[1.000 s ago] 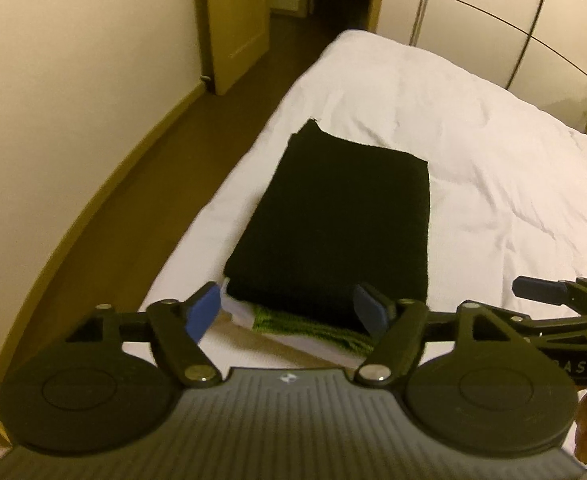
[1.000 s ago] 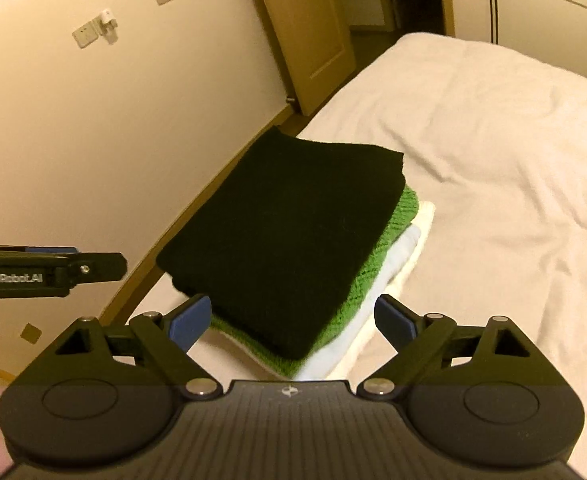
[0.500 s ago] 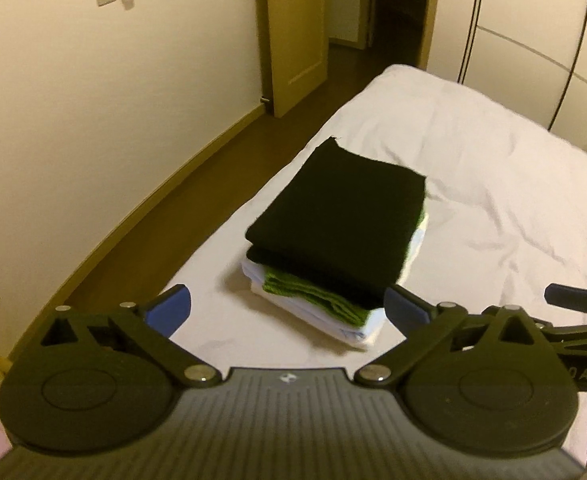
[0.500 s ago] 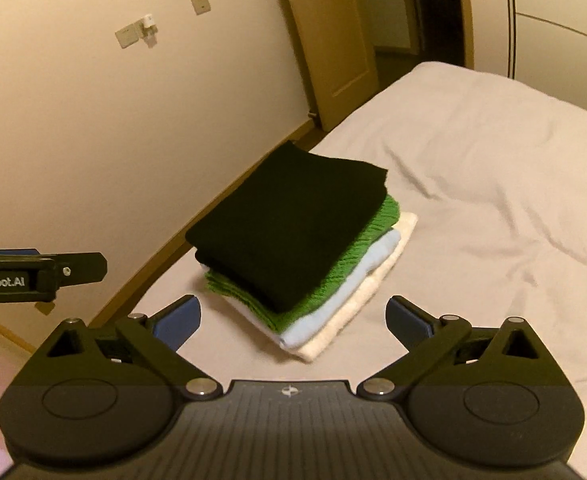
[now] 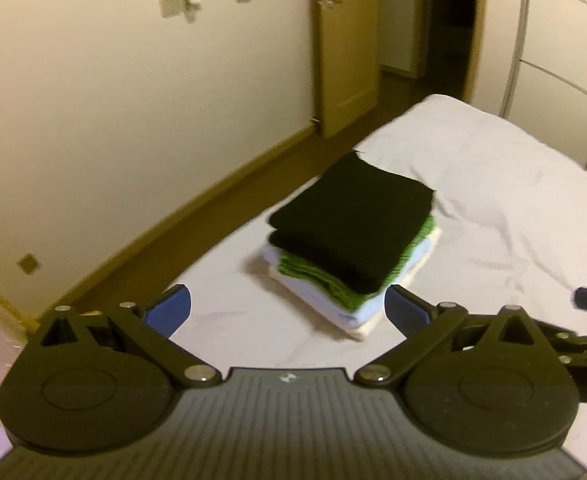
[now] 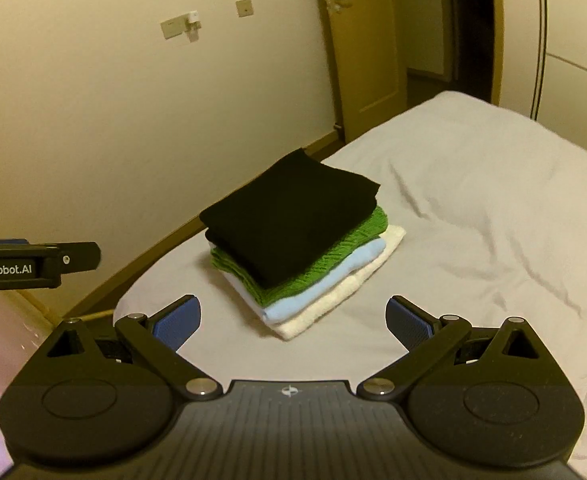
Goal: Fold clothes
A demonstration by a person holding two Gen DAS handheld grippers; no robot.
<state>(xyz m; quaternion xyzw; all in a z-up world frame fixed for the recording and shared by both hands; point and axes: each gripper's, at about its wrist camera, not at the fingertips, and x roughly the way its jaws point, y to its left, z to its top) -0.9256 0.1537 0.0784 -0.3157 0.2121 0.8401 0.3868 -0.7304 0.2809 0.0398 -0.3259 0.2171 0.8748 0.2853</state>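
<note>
A stack of folded clothes lies on the white bed near its left edge. A black garment is on top, with a green knit, a light blue piece and a cream towel below. The black garment also shows in the right wrist view. My left gripper is open and empty, held back from the stack. My right gripper is open and empty, also back from the stack.
A cream wall and a strip of brown floor run along the bed's left side. A wooden door stands open at the back. White wardrobe doors are at the back right. The bed stretches right.
Both grippers have pulled back and up from the stack, which now looks smaller and farther off. Their jaws have opened wider. The stack has not moved.
</note>
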